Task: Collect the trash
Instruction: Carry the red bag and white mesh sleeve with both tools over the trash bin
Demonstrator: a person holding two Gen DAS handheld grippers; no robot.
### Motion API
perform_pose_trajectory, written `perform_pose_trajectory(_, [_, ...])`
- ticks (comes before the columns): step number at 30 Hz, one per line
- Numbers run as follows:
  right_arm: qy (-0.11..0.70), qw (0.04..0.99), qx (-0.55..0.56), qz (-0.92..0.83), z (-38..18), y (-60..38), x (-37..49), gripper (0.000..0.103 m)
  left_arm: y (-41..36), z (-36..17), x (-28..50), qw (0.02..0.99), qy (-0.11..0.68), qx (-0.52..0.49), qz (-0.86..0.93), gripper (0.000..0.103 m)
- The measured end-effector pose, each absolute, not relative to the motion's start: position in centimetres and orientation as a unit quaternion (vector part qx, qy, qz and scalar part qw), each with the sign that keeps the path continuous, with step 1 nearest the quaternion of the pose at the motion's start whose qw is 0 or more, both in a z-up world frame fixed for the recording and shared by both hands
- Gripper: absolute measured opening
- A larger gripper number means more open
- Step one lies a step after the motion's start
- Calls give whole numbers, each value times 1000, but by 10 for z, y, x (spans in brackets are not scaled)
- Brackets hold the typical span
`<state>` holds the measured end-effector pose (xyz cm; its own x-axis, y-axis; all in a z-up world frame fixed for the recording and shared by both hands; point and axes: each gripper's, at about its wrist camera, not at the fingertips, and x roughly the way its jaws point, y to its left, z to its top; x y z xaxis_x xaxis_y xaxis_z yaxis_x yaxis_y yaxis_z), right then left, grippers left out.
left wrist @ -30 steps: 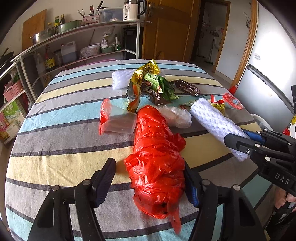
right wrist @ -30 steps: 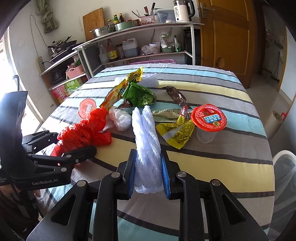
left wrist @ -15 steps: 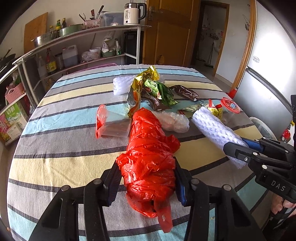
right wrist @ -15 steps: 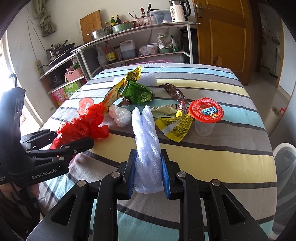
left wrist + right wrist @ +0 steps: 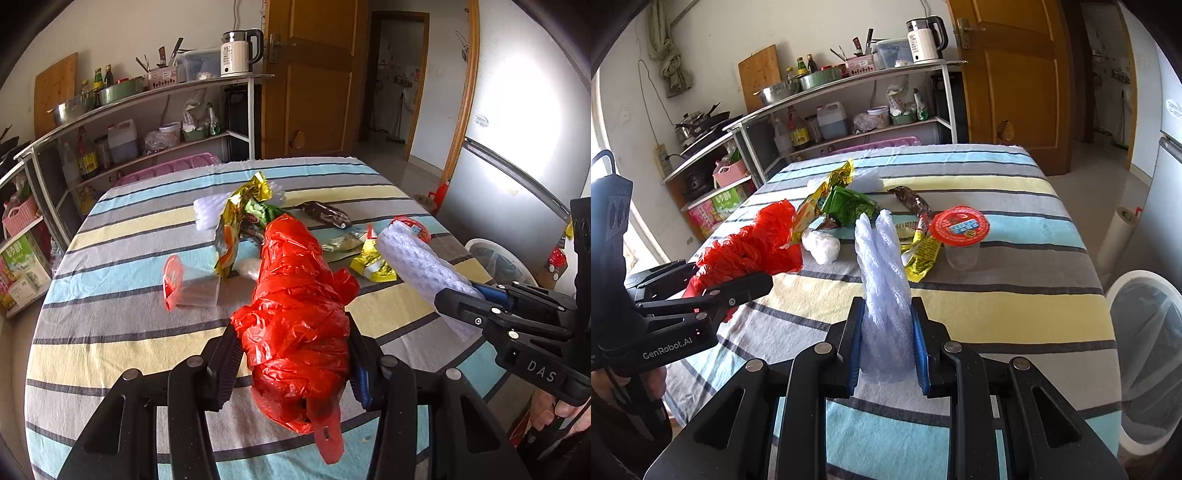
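Note:
My left gripper is shut on a crumpled red plastic bag, held lifted off the striped tablecloth. In the right wrist view the same red plastic bag shows at the left in the left gripper. My right gripper is shut on a white foam net sleeve, which stands up between its blue pads; the foam net sleeve and right gripper also show at the right of the left wrist view. Snack wrappers and a clear cup with a red lid lie on the table.
A white bin lined with a clear bag stands on the floor past the table's right edge. A second lidded cup lies on its side. A metal shelf rack with kitchenware stands behind the table, beside a wooden door.
The left jaws closed onto the red bag and raised it off the cloth. The right gripper lifted and shifted with the foam sleeve still gripped.

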<state>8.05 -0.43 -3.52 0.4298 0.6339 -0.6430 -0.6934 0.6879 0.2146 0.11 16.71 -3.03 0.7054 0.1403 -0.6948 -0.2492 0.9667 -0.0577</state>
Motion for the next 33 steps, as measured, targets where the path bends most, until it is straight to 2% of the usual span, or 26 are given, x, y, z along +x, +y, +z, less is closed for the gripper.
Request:
perform_pose_trajectory(19, [325,918,15,229,6,-137,93,25,61,-3,83,935,352,-28,-18,50])
perform_pose_trajectory(33, [338,932,32,125,3,-222,113,25,-19,-10,143,922,371,-7,-107,51])
